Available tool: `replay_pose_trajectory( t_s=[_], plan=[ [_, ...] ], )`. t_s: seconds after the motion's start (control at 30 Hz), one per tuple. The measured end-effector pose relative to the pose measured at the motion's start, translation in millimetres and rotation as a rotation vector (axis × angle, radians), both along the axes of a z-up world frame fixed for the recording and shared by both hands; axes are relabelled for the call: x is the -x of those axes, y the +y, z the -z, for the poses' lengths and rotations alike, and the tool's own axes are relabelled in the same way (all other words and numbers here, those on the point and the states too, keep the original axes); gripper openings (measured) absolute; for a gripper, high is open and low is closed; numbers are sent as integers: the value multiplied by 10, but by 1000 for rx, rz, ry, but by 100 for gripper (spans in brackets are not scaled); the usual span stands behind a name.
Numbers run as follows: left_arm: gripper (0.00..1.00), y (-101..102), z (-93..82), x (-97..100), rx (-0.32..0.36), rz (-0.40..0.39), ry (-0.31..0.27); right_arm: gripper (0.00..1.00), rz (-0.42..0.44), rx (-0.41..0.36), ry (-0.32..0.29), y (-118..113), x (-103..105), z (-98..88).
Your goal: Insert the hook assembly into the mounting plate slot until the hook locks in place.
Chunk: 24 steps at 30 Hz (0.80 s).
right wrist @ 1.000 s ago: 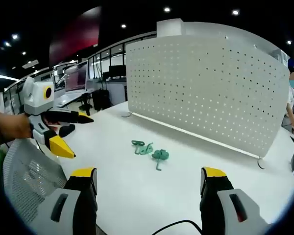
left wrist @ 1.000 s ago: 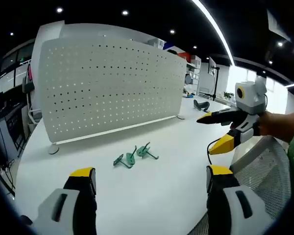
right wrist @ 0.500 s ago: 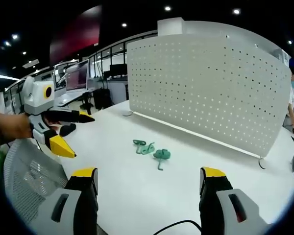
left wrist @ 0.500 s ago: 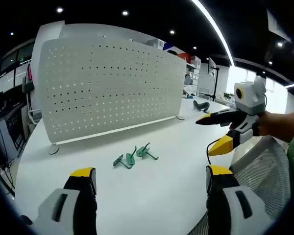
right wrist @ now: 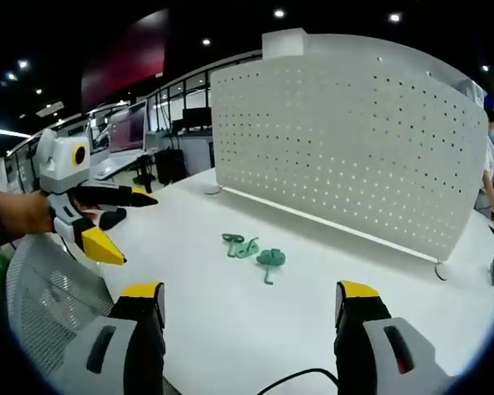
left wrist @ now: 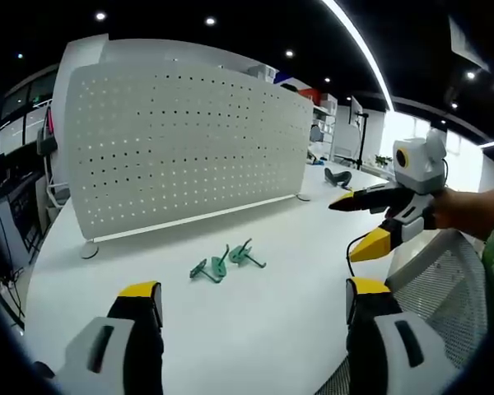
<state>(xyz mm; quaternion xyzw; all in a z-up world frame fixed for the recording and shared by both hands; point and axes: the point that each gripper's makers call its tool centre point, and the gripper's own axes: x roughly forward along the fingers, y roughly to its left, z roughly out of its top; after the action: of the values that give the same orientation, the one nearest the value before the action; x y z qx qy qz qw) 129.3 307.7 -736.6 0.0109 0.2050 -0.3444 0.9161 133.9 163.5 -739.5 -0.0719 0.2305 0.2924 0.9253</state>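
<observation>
Two green hooks (left wrist: pixel 228 262) on table (left wrist: pixel 272 321) before pegboard (left wrist: pixel 181 144); L gripper (left wrist: pixel 255 300) & R gripper (right wrist: pixel 243 300) both spread, empty, short of hooks.

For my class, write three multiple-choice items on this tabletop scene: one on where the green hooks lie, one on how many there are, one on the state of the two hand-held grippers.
1. Where do the small green plastic hooks lie?
A. hung on the pegboard
B. flat on the white table in front of the pegboard
C. between a gripper's jaws

2. How many green hooks are there?
A. one
B. two
C. four

3. What state are the hand-held grippers in?
A. both open, holding nothing
B. left shut on a hook
C. both shut

Answers:
1 B: the small green plastic hooks rest on the white table, apart from the upright white perforated pegboard panel.
2 B: two hooks lie side by side.
3 A: the left hand-held gripper and the right hand-held gripper each show spread jaws with nothing between them.
</observation>
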Motion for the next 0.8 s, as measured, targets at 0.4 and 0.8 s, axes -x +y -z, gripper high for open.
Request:
replay_pose_trajectory(
  t_s=[0.4, 0.8],
  plan=[
    [94, 5, 17, 0, -4, 0, 6, 86, -1, -2, 5, 4, -24, 19],
    [93, 14, 24, -7, -5, -2, 10, 84, -18, -3, 0, 54, -104, -16]
  ],
)
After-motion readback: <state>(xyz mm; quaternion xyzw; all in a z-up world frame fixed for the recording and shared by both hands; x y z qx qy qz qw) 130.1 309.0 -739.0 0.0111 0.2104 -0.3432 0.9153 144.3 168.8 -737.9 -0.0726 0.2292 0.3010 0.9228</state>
